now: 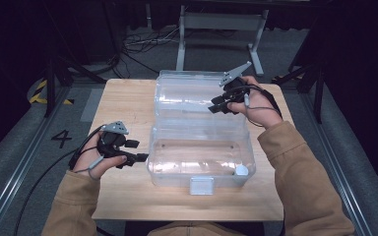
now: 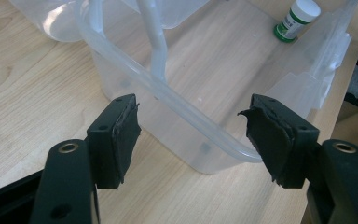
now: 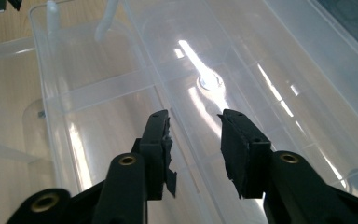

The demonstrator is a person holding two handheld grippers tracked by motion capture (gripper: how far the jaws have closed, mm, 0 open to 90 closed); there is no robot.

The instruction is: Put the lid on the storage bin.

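Clear plastic box (image 1: 200,164) sits open mid-table (small bottle (image 1: 241,170) inside). Right gripper (image 1: 218,105) hovers over the far lid (image 1: 189,93), jaws apart. Left gripper (image 1: 139,150) waits at the box's left wall, jaws wide.

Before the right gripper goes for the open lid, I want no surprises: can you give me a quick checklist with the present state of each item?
1. Lid folded fully back behind the box: ok.
2. Right gripper lined up on the lid: ok, its jaws hang over the lid's edge.
3. Right gripper clamped on the lid: not ok, a gap shows between the pads and the plastic.
4. Left gripper ready to steady the box: ok, open beside the box's left end, not touching.
5. Small bottle inside the box, upright: ok.
6. Front latch undamaged: cannot tell.
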